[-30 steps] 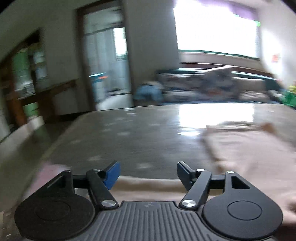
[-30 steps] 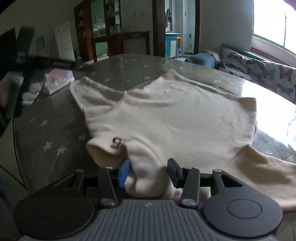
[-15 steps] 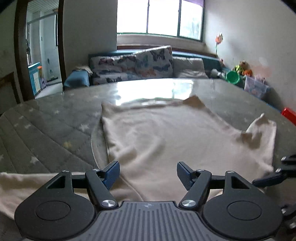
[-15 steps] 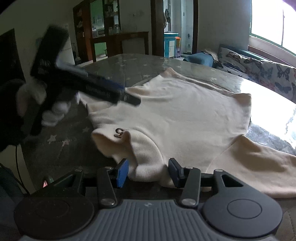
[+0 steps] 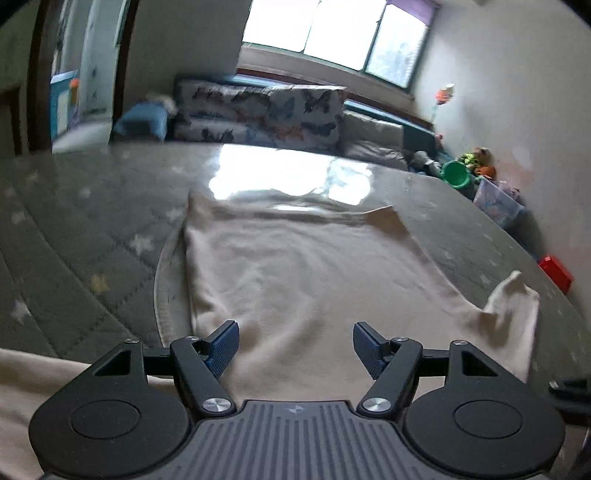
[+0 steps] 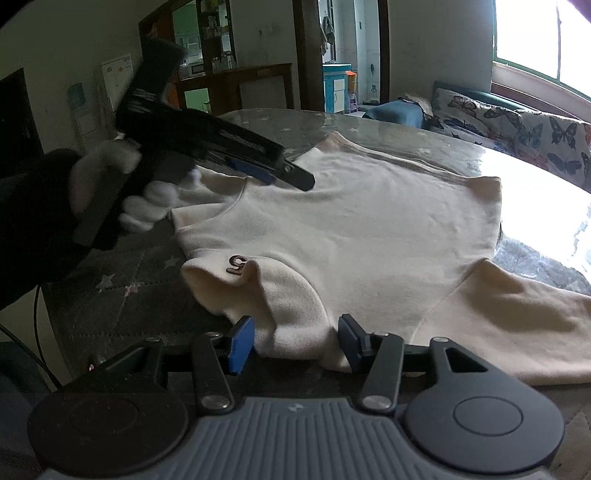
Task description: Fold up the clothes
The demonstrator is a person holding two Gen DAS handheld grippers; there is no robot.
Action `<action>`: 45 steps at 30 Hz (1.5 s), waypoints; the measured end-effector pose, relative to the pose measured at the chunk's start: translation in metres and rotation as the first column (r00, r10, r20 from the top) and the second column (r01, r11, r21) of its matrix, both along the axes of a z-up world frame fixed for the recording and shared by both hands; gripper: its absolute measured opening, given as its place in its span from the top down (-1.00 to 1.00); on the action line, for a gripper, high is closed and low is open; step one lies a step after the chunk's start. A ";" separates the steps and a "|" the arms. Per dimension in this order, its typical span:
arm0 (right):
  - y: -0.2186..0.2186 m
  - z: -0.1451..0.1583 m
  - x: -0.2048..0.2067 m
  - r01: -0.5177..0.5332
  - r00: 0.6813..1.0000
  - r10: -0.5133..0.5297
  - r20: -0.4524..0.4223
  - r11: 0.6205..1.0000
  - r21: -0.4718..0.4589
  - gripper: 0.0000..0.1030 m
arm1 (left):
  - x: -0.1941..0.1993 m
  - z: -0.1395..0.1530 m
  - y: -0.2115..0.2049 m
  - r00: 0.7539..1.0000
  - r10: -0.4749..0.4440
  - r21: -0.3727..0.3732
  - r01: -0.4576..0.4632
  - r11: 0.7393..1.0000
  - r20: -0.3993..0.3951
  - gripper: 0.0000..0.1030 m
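1. While a cream sweater (image 6: pixel 351 229) lies spread flat on a table (image 5: pixel 74 229) under a grey star-printed quilted cover, both grippers hang over its near edge.
2. In the left wrist view the left gripper (image 5: pixel 294 345) points down over the sweater's body, its blue pads wide apart with nothing pinched between them; the cloth only passes beneath the gap.
3. In the right wrist view that same left gripper appears at the upper left, held by a white-gloved hand (image 6: pixel 122 184), with its tips over the far shoulder beside the neckline.
4. The right gripper (image 6: pixel 295 341) sits at the near edge of the garment, where a bunched fold of the collar and shoulder (image 6: pixel 291 314) lies between its pads.
5. Its jaws are opening: the left pad stands just clear of the fold, and the right pad is at the cloth's edge; I cannot tell whether it touches.
6. A small dark mark (image 6: pixel 236 264) shows on the turned-up collar just beyond the right gripper.
7. One sleeve (image 6: pixel 517 325) runs off to the right along the table edge in the right wrist view; the other end of the garment rises in a small peak (image 5: pixel 513 295) at the right of the left wrist view.
8. Beyond the table stand a sofa with butterfly-print cushions (image 5: pixel 266 110), a bright window (image 5: pixel 332 33), and a green bucket (image 5: pixel 456 173) by the wall.
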State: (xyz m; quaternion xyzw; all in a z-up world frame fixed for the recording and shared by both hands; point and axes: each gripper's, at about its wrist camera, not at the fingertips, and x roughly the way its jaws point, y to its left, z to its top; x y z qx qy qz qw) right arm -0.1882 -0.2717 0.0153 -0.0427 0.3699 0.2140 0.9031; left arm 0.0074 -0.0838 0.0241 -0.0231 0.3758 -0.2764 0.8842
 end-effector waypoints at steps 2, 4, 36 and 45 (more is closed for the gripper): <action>0.001 0.001 -0.002 -0.001 1.000 0.001 0.000 1.000 -0.001 0.00 | 0.004 -0.002 0.004 1.000 0.009 0.008 -0.009 1.000 0.016 -0.28; 0.000 0.000 -0.002 -0.001 1.000 0.001 -0.001 1.000 0.004 -0.01 | 0.007 0.001 0.008 1.000 0.021 0.015 -0.021 1.000 0.014 -0.28; -0.030 0.004 -0.014 0.127 0.992 -0.129 0.007 0.988 0.092 -0.43 | -0.060 0.011 -0.028 0.971 -0.213 0.073 0.206 0.976 0.106 -0.41; -0.068 0.020 -0.026 0.249 0.966 -0.258 0.034 0.954 0.167 -0.43 | -0.101 0.002 -0.038 0.919 -0.345 0.238 0.297 0.925 0.192 -0.41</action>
